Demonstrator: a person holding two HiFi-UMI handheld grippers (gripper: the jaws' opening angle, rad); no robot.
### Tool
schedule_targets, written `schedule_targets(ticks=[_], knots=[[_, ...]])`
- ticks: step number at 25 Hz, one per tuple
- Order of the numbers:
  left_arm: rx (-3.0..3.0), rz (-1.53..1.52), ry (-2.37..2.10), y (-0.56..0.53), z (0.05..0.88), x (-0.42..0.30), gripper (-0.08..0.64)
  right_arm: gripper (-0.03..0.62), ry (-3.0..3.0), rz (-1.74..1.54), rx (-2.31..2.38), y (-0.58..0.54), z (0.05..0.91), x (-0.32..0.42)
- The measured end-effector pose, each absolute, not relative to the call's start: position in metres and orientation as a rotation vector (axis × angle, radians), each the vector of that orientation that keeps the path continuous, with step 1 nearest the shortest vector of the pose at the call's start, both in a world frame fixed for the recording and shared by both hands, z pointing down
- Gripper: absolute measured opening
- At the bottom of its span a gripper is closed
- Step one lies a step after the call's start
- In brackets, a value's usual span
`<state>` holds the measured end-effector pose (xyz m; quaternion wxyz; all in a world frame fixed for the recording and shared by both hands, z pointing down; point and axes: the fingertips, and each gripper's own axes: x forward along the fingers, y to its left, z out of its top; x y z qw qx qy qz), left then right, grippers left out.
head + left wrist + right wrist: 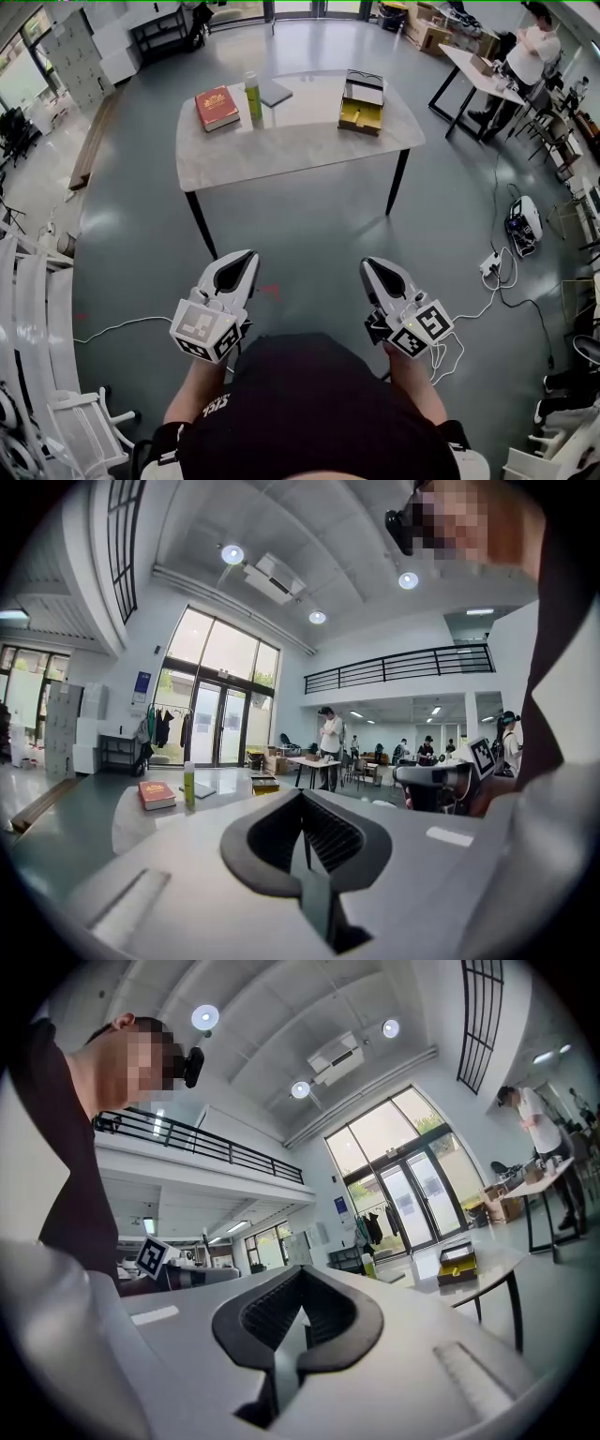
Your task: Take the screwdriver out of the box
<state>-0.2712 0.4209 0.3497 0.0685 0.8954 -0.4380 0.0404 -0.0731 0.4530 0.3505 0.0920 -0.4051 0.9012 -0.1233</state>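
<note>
L gripper (240, 266) and R gripper (377, 274) are both closed w/ nothing between the jaws. They are held approx. level in front of the person's body, above the grey floor (309, 244). On the floor to the R lies a white cable (473, 309) w/ a power strip (491, 265). Further ahead stands the table (300, 141), well apart from both grippers. At its far R part is the open box (362, 103), yellow inside. The screwdriver should be in there, but it is too small to make out. At the L part are a red book (217, 107) and, just beside it, an upright green bottle (252, 94).

The task looks not yet started. Risks:
- The jaws must open before they reach in, otherwise they only push the tool.
- The box looks light, so it may slide or lift together w/ the screwdriver if the other gripper does not steady it.
- The cable could catch a foot on the way.
</note>
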Motion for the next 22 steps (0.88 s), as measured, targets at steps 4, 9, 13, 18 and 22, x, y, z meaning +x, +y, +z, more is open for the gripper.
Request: schedule_targets(ticks=[4, 9, 13, 18, 22], knots=[[2.686, 0.108, -1.313, 0.425, 0.354, -0.244, 0.003, 0.012, 2.691, -0.406, -1.195, 0.46, 0.358, -0.05], [2.677, 0.118, -1.28, 0.424, 0.363, -0.221, 0.003, 0.012, 2.684, -0.466, -1.212, 0.463, 0.367, -0.024], [2.684, 0.12, -1.252, 0.412, 0.365, -0.208, 0.003, 0.012, 2.655, -0.474, -1.237, 0.455, 0.369, -0.009], [2.719, 0.128, -1.217, 0.381, 0.362, -0.186, 0.003, 0.012, 2.643, -0.498, -1.254, 0.433, 0.374, 0.003], [2.724, 0.138, -1.173, 0.346, 0.368, -0.173, 0.003, 0.012, 2.618, -0.527, -1.294, 0.402, 0.38, 0.017]])
